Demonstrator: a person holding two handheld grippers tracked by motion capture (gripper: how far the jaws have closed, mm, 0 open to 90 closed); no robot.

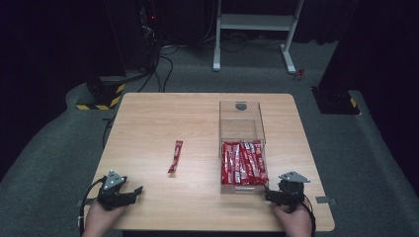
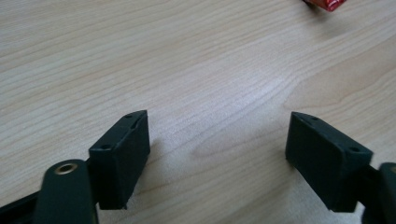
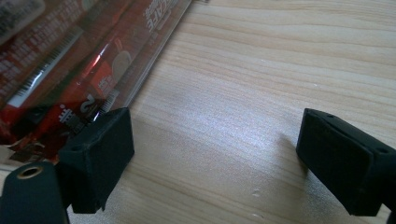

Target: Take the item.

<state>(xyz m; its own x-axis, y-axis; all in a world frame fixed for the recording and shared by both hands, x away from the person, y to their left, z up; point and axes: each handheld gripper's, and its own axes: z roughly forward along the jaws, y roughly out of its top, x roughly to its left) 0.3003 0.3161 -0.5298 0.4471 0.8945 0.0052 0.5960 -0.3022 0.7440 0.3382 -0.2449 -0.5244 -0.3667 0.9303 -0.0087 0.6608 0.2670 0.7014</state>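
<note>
One red sachet (image 1: 175, 156) lies alone on the wooden table (image 1: 148, 123), left of a clear plastic box (image 1: 241, 148) that holds several more red sachets (image 1: 243, 163). My left gripper (image 1: 134, 192) rests at the table's near left corner, open, with bare wood between its jaws (image 2: 217, 140); a corner of the loose sachet (image 2: 327, 3) shows at the top of the left gripper view. My right gripper (image 1: 269, 193) sits at the near right, just in front of the box, open and empty (image 3: 212, 149). In the right gripper view the box wall with its sachets (image 3: 79, 70) stands against the left jaw.
The far half of the box (image 1: 240, 118) has no sachets in it. Beyond the table, on grey carpet, stand a white frame (image 1: 257, 29), dark stands (image 1: 104, 94) with yellow-black tape and cables.
</note>
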